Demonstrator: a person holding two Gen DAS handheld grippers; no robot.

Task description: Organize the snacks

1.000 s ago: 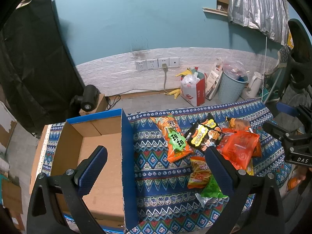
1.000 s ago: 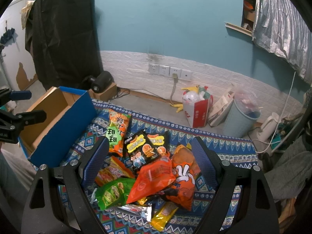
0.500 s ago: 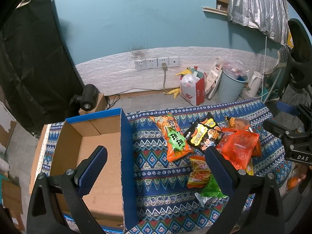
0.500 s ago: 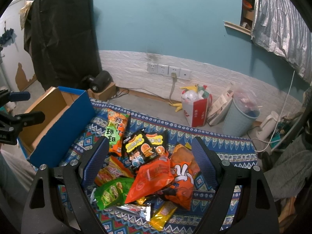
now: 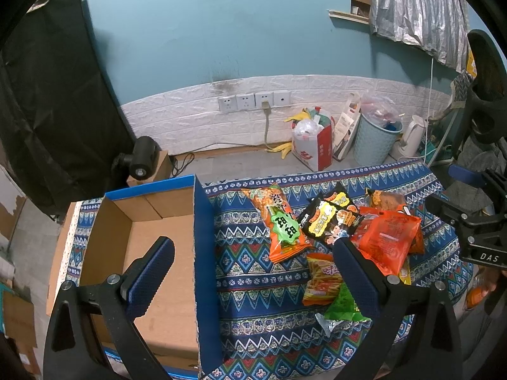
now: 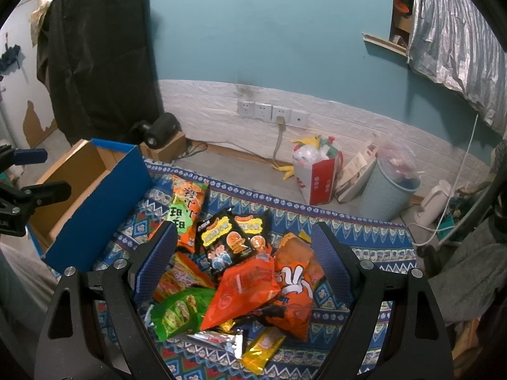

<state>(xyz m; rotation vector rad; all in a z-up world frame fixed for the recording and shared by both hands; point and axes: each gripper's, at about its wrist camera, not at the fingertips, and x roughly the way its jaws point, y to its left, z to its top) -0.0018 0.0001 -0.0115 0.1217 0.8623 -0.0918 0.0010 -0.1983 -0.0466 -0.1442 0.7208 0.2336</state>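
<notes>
A pile of snack bags lies on a patterned blue cloth [image 5: 253, 272]. It includes a long orange bag with a green label [image 5: 280, 221], a black bag [image 6: 233, 240], a red-orange bag [image 6: 245, 288], an orange bag with a white hand print [image 6: 294, 285], a green bag [image 6: 179, 310] and a yellow wrapper [image 6: 261, 346]. An open cardboard box with blue outer walls [image 5: 149, 253] stands left of the pile. My left gripper [image 5: 253, 253] is open, straddling the box's right wall. My right gripper [image 6: 244, 245] is open above the pile, holding nothing.
Beyond the table's far edge are a red-and-white bag of rubbish [image 5: 312, 145], a pale blue bin [image 5: 375, 139], a white kettle [image 5: 412, 139] and wall sockets [image 5: 253, 101]. A black cover [image 5: 50, 95] hangs at the left. A small black lamp [image 5: 142, 158] sits behind the box.
My right gripper has edged slightly forward and down toward the snack pile. The left gripper has barely moved. Both stay open.
</notes>
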